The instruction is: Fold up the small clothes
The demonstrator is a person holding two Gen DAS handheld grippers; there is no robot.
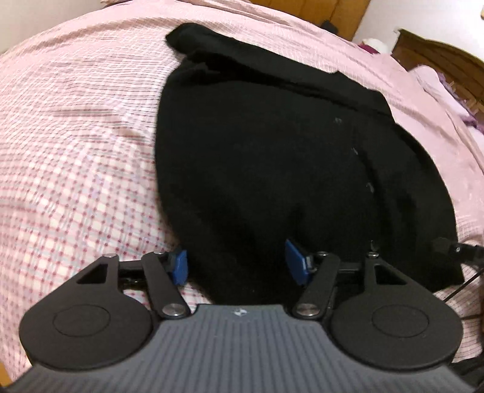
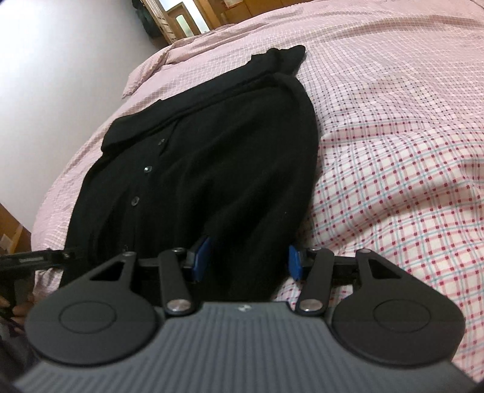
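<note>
A black buttoned cardigan (image 1: 272, 157) lies flat on the pink checked bedspread (image 1: 75, 151), its sleeves folded in across the top. My left gripper (image 1: 237, 263) is open, its blue pads either side of the garment's near left hem. In the right wrist view the cardigan (image 2: 211, 151) shows its button row on the left. My right gripper (image 2: 248, 257) is open, its blue pads straddling the near right hem. The cloth lies between each pair of pads, apart from them. The other gripper's tip shows at each view's edge (image 1: 453, 249).
The bed's wooden headboard (image 1: 447, 60) and pillows (image 1: 432, 81) lie at the far right in the left wrist view. A white wall (image 2: 45, 75) and wooden furniture (image 2: 169, 21) stand beyond the bed's left edge in the right wrist view. Bedspread extends wide around the garment.
</note>
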